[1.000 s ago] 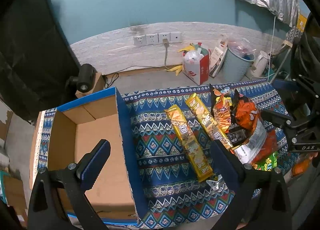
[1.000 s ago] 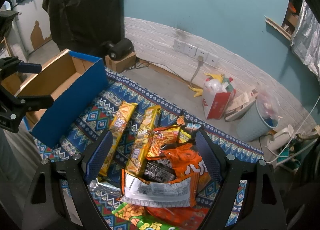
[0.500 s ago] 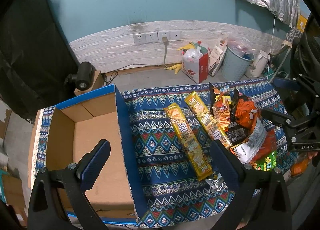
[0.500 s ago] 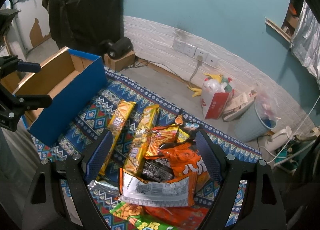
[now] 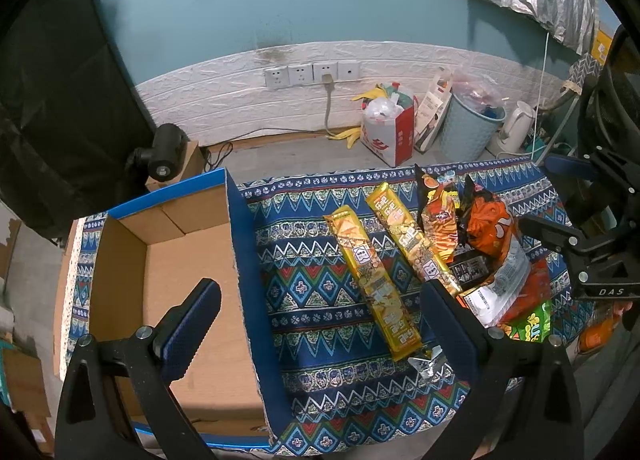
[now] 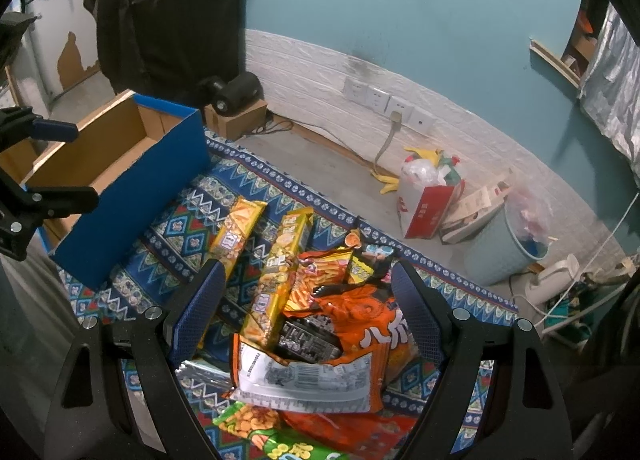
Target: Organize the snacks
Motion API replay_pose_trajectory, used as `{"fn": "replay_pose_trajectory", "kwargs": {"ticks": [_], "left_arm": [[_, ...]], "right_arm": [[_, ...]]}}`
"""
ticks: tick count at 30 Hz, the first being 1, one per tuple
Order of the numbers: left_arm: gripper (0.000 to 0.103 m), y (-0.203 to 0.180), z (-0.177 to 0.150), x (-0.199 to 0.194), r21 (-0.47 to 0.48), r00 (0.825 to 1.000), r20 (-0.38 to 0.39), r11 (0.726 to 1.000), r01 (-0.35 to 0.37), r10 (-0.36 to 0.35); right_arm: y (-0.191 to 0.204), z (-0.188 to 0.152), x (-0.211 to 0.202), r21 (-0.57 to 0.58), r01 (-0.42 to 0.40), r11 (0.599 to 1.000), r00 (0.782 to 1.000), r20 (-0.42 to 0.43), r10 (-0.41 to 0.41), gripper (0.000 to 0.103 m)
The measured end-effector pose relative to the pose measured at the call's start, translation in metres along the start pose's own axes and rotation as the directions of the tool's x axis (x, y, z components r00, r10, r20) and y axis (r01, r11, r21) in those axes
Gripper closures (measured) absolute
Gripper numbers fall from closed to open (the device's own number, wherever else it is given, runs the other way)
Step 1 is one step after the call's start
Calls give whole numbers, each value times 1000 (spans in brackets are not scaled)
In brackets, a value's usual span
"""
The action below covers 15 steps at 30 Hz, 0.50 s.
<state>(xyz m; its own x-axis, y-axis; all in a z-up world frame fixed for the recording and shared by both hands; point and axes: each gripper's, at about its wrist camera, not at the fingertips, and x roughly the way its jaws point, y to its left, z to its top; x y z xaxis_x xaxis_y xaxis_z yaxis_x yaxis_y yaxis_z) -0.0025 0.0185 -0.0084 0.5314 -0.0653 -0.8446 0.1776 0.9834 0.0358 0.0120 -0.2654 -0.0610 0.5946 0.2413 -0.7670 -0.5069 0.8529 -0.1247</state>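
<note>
Two open tongs (image 6: 306, 302) — snacks (image 6: 320, 324) beneath

Left gripper (image 5: 320, 300) edging toward 12 o'clock over the blue box (image 5: 244, 260), right gripper (image 6: 306, 292) creeping likewise above the snack pile (image 6: 340, 324)

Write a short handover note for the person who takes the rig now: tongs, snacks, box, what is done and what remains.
Left tongs: open, empty, hovering over the box wall and cloth.
Right tongs: open, empty, above the snack pile.
Box: on the left, nothing inside.
Snacks: two long yellow packs lie side by side on the patterned cloth; the orange bags are heaped to their right.
Done: nothing packed.
Left: move every snack into the box.
</note>
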Motion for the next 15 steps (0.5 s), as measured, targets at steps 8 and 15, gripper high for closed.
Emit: {"fn": "replay_pose_trajectory", "kwargs": {"ticks": [8,15], "left_arm": [[2,-2,1,3,8,1000,-5,1000,-3,3],[2,-6,4,7,14,1000,-6,1000,-15,15]], "right_arm": [[-3,-1,0,-14,12,1000,1000,3,-12,20],[-2,-1,1,-42,6,999,1000,-10,-6,20]]}}
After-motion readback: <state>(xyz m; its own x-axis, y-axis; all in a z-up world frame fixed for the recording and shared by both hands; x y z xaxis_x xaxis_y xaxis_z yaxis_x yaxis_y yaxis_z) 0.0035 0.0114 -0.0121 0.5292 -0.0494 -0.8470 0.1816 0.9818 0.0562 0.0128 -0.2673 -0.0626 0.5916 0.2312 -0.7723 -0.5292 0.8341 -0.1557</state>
